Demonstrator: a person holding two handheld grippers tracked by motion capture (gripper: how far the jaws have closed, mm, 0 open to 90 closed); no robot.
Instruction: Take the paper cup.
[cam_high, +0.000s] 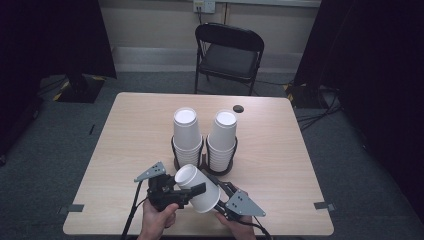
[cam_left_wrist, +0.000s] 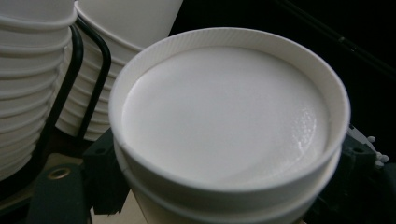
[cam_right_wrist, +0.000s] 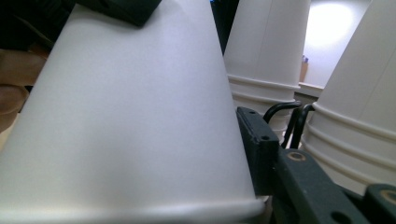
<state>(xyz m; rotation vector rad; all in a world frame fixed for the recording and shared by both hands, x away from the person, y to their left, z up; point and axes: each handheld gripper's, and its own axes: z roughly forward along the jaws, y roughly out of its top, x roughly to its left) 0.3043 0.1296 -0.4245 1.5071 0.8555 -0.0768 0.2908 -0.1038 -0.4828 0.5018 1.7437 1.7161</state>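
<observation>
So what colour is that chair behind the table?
Black, seat and frame alike; the chair shows best in the high view.

ahead: two cup stacks (cam_high: 205, 137) in wire holders block | left, right tabletop (cam_high: 130, 130) open

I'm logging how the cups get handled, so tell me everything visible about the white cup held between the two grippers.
The held cup is white, apparently paper, tapered, with a recessed base facing up and away. It lies tilted on its side above the table's near edge, in front of the two cup stacks. The left gripper view shows a second rim just below the base, so it looks like two nested cups. The left gripper and right gripper both touch its wall.
</observation>
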